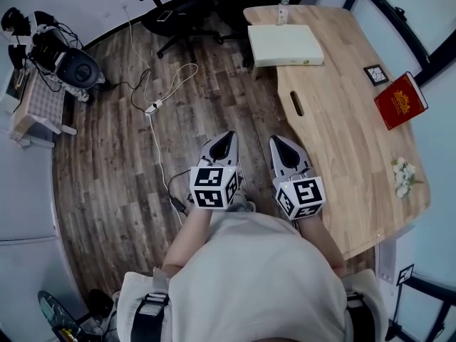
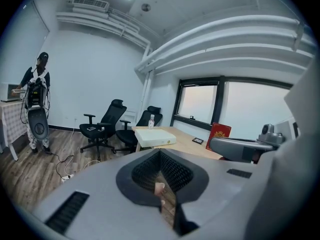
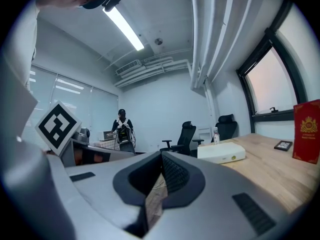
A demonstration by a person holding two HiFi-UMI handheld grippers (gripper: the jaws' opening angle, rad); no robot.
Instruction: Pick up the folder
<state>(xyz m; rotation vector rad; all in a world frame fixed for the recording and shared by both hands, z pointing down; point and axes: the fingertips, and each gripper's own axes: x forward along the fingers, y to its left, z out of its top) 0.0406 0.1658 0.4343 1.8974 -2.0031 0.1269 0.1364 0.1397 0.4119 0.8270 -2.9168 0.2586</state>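
A thick cream-white folder (image 1: 285, 45) lies flat at the far end of the wooden table (image 1: 342, 134). It also shows in the left gripper view (image 2: 155, 136) and the right gripper view (image 3: 221, 152). Both grippers are held side by side close to the person's body, above the floor, pointing toward the far end of the room. My left gripper (image 1: 222, 142) (image 2: 161, 156) is shut with nothing in it. My right gripper (image 1: 281, 144) (image 3: 161, 159), beside the table's near left edge, is shut and empty too. Both are well short of the folder.
A red book (image 1: 400, 100) stands at the table's right edge, near a small black frame (image 1: 375, 74) and white flowers (image 1: 403, 177). A bottle (image 1: 283, 8) stands behind the folder. Black office chairs (image 1: 178, 13) crowd the far end. A cable (image 1: 153, 107) runs across the floor. A person (image 2: 37, 104) stands far back.
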